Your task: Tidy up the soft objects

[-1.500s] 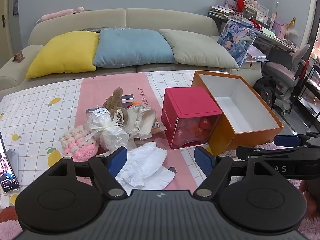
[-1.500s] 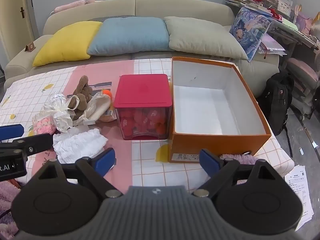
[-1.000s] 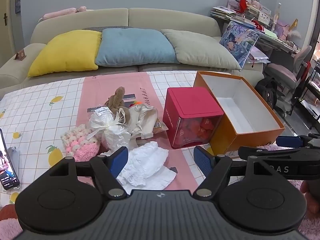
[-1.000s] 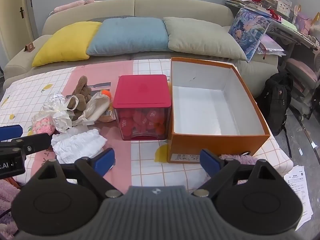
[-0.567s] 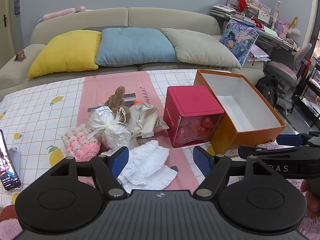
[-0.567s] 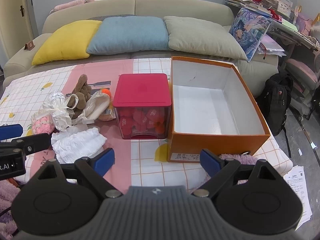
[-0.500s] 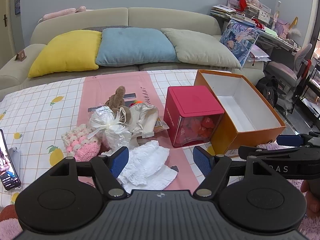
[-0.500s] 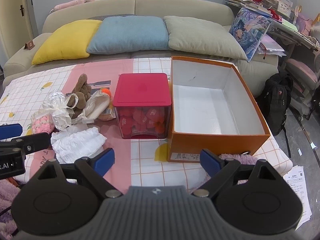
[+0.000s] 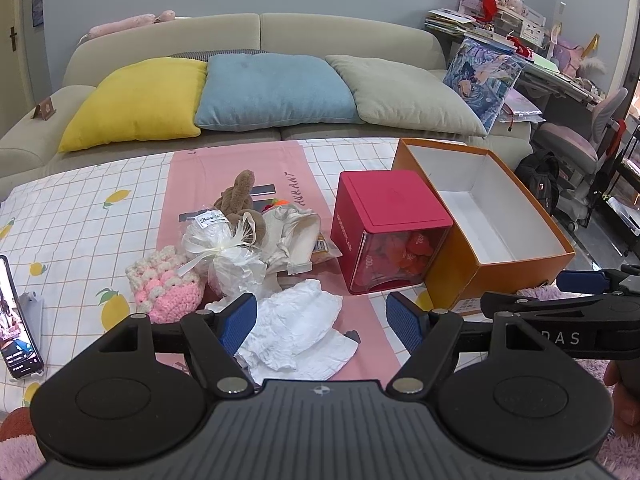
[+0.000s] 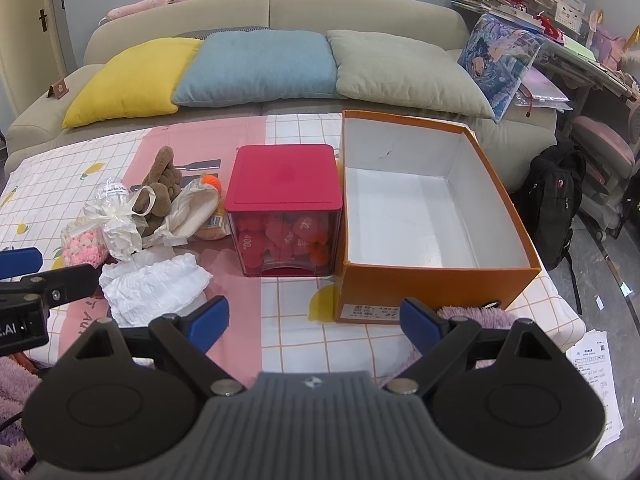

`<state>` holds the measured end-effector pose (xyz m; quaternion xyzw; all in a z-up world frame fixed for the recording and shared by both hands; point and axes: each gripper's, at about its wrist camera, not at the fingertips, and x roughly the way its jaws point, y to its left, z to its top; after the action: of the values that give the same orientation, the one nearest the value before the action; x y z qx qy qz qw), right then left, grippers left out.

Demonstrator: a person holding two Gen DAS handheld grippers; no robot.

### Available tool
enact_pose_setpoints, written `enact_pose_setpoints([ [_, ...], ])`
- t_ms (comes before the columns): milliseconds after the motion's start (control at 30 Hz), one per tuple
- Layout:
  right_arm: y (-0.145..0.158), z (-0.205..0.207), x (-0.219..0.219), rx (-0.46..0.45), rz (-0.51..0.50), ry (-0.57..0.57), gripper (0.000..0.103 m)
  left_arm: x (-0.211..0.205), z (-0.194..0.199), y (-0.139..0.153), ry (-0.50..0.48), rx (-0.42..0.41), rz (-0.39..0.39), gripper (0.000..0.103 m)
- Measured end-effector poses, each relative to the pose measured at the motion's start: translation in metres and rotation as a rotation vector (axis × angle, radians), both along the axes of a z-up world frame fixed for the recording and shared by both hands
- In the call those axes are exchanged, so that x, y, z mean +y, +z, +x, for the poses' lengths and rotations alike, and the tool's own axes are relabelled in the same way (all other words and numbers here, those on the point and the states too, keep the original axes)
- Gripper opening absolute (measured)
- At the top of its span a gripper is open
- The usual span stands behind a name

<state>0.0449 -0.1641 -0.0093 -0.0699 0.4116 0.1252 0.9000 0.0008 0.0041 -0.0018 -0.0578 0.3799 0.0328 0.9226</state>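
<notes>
A pile of soft things lies on the table: a white crumpled cloth (image 9: 298, 326) (image 10: 154, 286), a pink crochet piece (image 9: 166, 286) (image 10: 82, 246), a white wrapped bundle (image 9: 226, 250) (image 10: 118, 220), a brown plush (image 9: 240, 198) (image 10: 162, 184) and a cream pouch (image 9: 294, 234) (image 10: 196, 210). An empty orange box (image 9: 516, 276) (image 10: 436, 284) stands open to the right. My left gripper (image 9: 322, 320) is open and empty just before the white cloth. My right gripper (image 10: 314, 318) is open and empty before the orange box.
A red-lidded clear box (image 9: 390, 236) (image 10: 286, 208) of red pieces stands between pile and orange box. A phone (image 9: 16, 318) lies at the left table edge. A sofa with yellow (image 9: 136, 104), blue and grey cushions is behind. A black backpack (image 10: 554, 204) sits on the floor right.
Both grippers have barely drifted; the view shifted very slightly. Nothing on the table has moved and both stay open.
</notes>
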Motion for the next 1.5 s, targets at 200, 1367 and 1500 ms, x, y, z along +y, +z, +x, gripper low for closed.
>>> enact_pose_setpoints([
  [200, 0.0002, 0.0001, 0.0002, 0.000, 0.000, 0.000, 0.092, 0.0026, 0.0006, -0.0013, 0.001, 0.002, 0.001, 0.087],
  [1367, -0.0004, 0.0022, -0.0025, 0.006, -0.005, -0.006, 0.095, 0.0034, 0.0006, -0.0020, 0.003, 0.002, 0.000, 0.087],
  [1500, -0.0004, 0.0023, -0.0016, 0.006, -0.006, -0.005, 0.095, 0.0032, 0.0002, -0.0024, 0.003, 0.002, 0.001, 0.087],
])
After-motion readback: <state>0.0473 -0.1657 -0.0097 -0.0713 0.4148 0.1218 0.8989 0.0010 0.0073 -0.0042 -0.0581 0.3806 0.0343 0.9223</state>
